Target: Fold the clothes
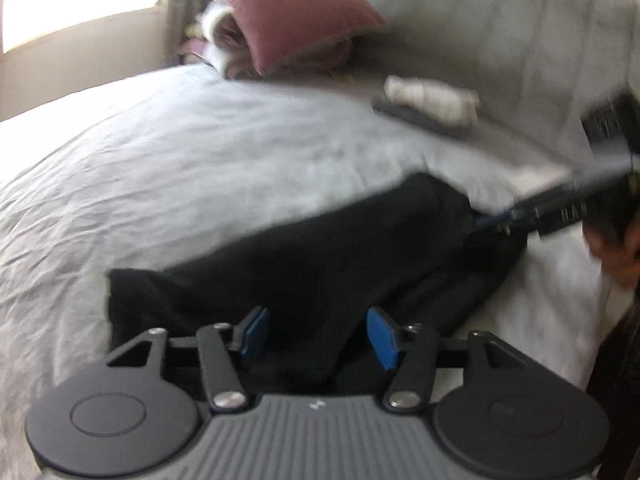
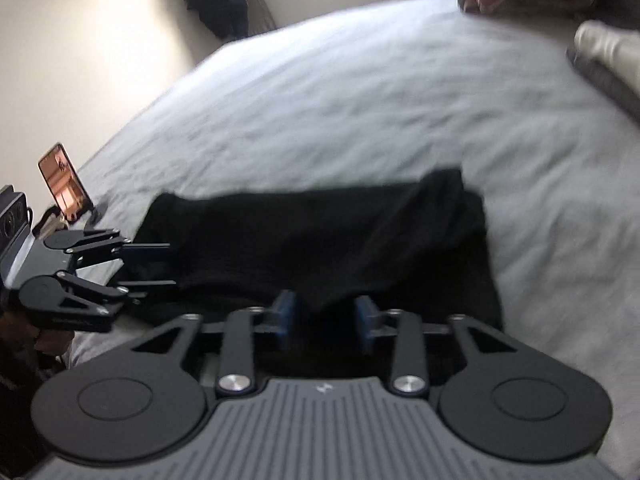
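Nearby: pillow, phone (upright) beside garment.

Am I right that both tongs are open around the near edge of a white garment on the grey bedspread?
Not quite: the garment is black, as the left wrist view shows. The rest holds: left tongs and right tongs are open around its near edge on the grey bedspread.
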A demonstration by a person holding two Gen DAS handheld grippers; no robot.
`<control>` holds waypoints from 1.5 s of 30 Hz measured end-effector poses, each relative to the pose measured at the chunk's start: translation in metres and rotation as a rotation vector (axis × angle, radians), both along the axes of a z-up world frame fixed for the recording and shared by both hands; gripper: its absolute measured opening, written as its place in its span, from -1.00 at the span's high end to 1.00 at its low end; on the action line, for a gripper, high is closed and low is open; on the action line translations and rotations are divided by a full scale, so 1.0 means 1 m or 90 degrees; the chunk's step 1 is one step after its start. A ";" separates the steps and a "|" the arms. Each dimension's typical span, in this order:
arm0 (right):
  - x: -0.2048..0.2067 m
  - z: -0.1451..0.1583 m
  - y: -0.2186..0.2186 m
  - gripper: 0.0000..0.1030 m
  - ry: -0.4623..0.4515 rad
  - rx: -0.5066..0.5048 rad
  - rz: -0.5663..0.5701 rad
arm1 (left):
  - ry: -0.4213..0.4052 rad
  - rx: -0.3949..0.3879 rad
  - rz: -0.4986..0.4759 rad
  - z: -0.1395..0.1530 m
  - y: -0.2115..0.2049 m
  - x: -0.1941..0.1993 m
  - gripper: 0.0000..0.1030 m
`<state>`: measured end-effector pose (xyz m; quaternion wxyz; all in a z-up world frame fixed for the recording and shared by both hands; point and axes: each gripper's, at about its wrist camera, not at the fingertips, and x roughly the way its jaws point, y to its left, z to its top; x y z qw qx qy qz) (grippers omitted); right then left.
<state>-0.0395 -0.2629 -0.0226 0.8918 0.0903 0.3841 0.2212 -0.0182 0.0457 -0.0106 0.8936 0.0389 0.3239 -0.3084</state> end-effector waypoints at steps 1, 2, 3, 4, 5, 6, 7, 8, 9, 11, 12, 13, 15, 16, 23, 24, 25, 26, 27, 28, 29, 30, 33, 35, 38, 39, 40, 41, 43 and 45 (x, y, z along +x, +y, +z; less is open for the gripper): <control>-0.001 0.002 0.001 0.20 -0.017 -0.006 -0.004 | -0.001 -0.013 0.026 0.002 0.008 0.001 -0.24; -0.002 0.004 0.004 0.20 -0.040 -0.016 -0.008 | -0.001 -0.022 0.055 0.003 0.016 0.003 -0.25; -0.003 0.005 0.008 0.20 -0.067 -0.028 -0.012 | -0.001 -0.027 0.084 0.004 0.024 0.005 -0.25; -0.004 0.006 0.014 0.20 -0.095 -0.042 -0.012 | 0.000 -0.028 0.112 0.004 0.030 0.008 -0.26; -0.006 0.007 0.020 0.20 -0.122 -0.058 -0.011 | 0.001 -0.029 0.139 0.003 0.037 0.011 -0.26; -0.008 0.008 0.026 0.20 -0.148 -0.074 -0.007 | 0.002 -0.029 0.166 0.003 0.044 0.013 -0.27; -0.009 0.008 0.033 0.20 -0.171 -0.087 -0.001 | 0.010 -0.030 0.189 0.001 0.049 0.016 -0.27; -0.011 0.008 0.040 0.20 -0.193 -0.101 0.005 | 0.019 -0.032 0.210 0.000 0.054 0.020 -0.26; -0.010 0.008 0.046 0.20 -0.212 -0.114 0.011 | 0.031 -0.036 0.229 -0.002 0.059 0.022 -0.24; -0.008 0.006 0.060 0.20 -0.237 -0.138 0.024 | 0.057 -0.049 0.261 -0.006 0.068 0.026 -0.21; -0.005 0.005 0.066 0.20 -0.242 -0.147 0.030 | 0.073 -0.060 0.271 -0.008 0.073 0.027 -0.20; -0.002 0.003 0.071 0.20 -0.241 -0.154 0.033 | 0.091 -0.075 0.278 -0.011 0.078 0.028 -0.20; 0.006 0.000 0.081 0.20 -0.230 -0.163 0.036 | 0.123 -0.097 0.285 -0.016 0.085 0.029 -0.18; 0.010 -0.001 0.086 0.23 -0.223 -0.165 0.037 | 0.133 -0.107 0.288 -0.018 0.088 0.029 -0.17; 0.025 -0.011 0.114 0.55 -0.200 -0.185 0.069 | 0.169 -0.156 0.294 -0.026 0.096 0.028 -0.05; 0.027 -0.013 0.117 0.57 -0.194 -0.191 0.071 | 0.173 -0.161 0.292 -0.026 0.096 0.028 -0.03; 0.028 -0.015 0.120 0.58 -0.187 -0.198 0.072 | 0.177 -0.166 0.290 -0.027 0.096 0.027 0.00; 0.029 -0.017 0.122 0.60 -0.182 -0.202 0.072 | 0.180 -0.171 0.289 -0.028 0.096 0.027 0.01; 0.031 -0.019 0.123 0.60 -0.178 -0.206 0.072 | 0.184 -0.176 0.287 -0.028 0.096 0.027 0.04; 0.032 -0.021 0.125 0.60 -0.174 -0.210 0.071 | 0.188 -0.181 0.285 -0.029 0.096 0.027 0.10; 0.034 -0.022 0.125 0.60 -0.171 -0.212 0.071 | 0.191 -0.186 0.283 -0.029 0.096 0.026 0.15; 0.035 -0.024 0.126 0.60 -0.166 -0.213 0.072 | 0.195 -0.191 0.282 -0.030 0.095 0.026 0.27; 0.038 -0.037 0.134 0.59 -0.145 -0.239 0.090 | 0.206 -0.206 0.276 -0.032 0.095 0.026 0.76; 0.039 -0.041 0.137 0.56 -0.149 -0.247 0.094 | 0.213 -0.217 0.273 -0.033 0.095 0.025 0.83; 0.041 -0.036 0.134 0.52 -0.131 -0.221 0.079 | 0.187 -0.227 0.260 -0.022 0.090 0.022 0.85; 0.042 -0.034 0.131 0.52 -0.120 -0.202 0.073 | 0.178 -0.232 0.253 -0.018 0.087 0.020 0.86; 0.043 -0.031 0.125 0.51 -0.105 -0.173 0.065 | 0.169 -0.237 0.246 -0.013 0.084 0.018 0.86; 0.045 -0.027 0.118 0.51 -0.088 -0.140 0.057 | 0.162 -0.243 0.239 -0.008 0.080 0.017 0.86; 0.047 -0.020 0.105 0.49 -0.054 -0.063 0.047 | 0.151 -0.254 0.227 0.000 0.073 0.014 0.86; 0.047 -0.015 0.089 0.43 -0.022 0.026 0.037 | 0.143 -0.263 0.214 0.007 0.063 0.013 0.86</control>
